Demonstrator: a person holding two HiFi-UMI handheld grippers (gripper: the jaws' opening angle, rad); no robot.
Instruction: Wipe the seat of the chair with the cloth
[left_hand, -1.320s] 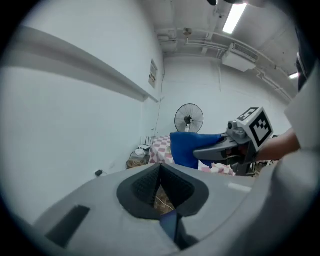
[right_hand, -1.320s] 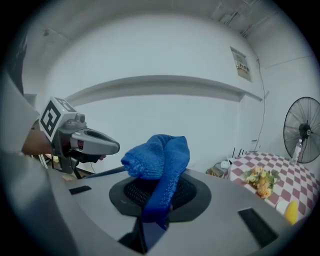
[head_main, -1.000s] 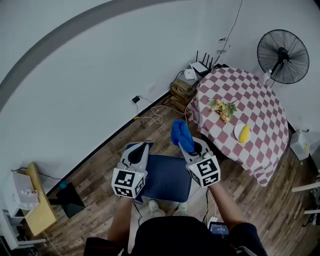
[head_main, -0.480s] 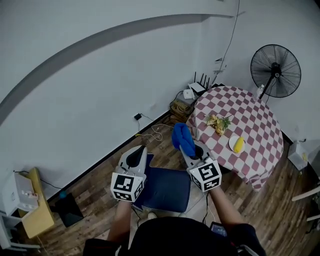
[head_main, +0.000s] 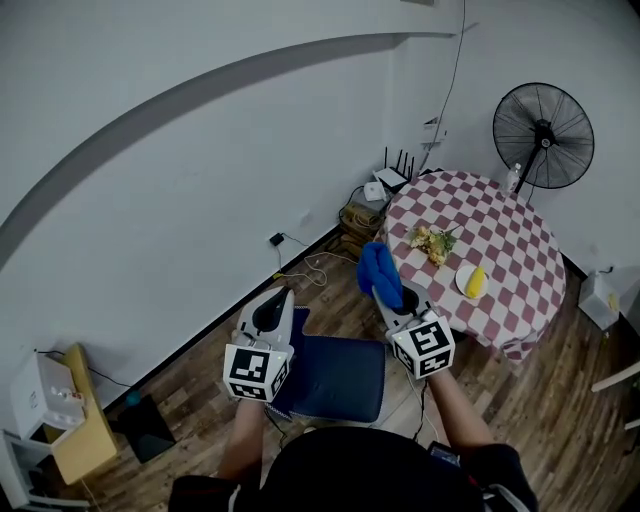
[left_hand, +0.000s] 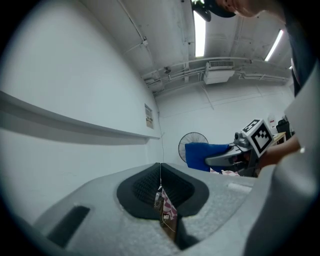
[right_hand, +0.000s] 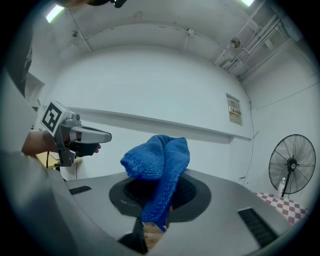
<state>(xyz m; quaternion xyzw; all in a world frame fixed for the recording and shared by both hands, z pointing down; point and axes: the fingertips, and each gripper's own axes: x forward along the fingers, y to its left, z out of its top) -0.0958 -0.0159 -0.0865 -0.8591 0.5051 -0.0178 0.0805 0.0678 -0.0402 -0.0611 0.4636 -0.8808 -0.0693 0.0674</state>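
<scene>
The blue cloth (head_main: 380, 274) bunches out of my right gripper (head_main: 391, 297), whose jaws are shut on it. In the right gripper view the cloth (right_hand: 159, 167) hangs folded over the closed jaws. The chair's dark blue seat (head_main: 336, 378) lies below, between my two arms in the head view. My left gripper (head_main: 281, 305) is held level over the seat's left edge, jaws shut with nothing between them (left_hand: 160, 187). In the left gripper view the cloth (left_hand: 205, 157) and the right gripper's marker cube (left_hand: 258, 136) show off to the right.
A round table with a red-checked cover (head_main: 490, 250) stands right of the chair, bearing flowers (head_main: 433, 240) and a plate with a yellow item (head_main: 473, 282). A standing fan (head_main: 541, 125) is behind it. Cables and a router (head_main: 372, 190) lie by the wall; a low shelf (head_main: 70, 420) sits far left.
Both grippers have risen away from the chair seat, the right one carrying the cloth up with it. The view has shifted so the seat lies lower and the table sits closer to the cloth.
</scene>
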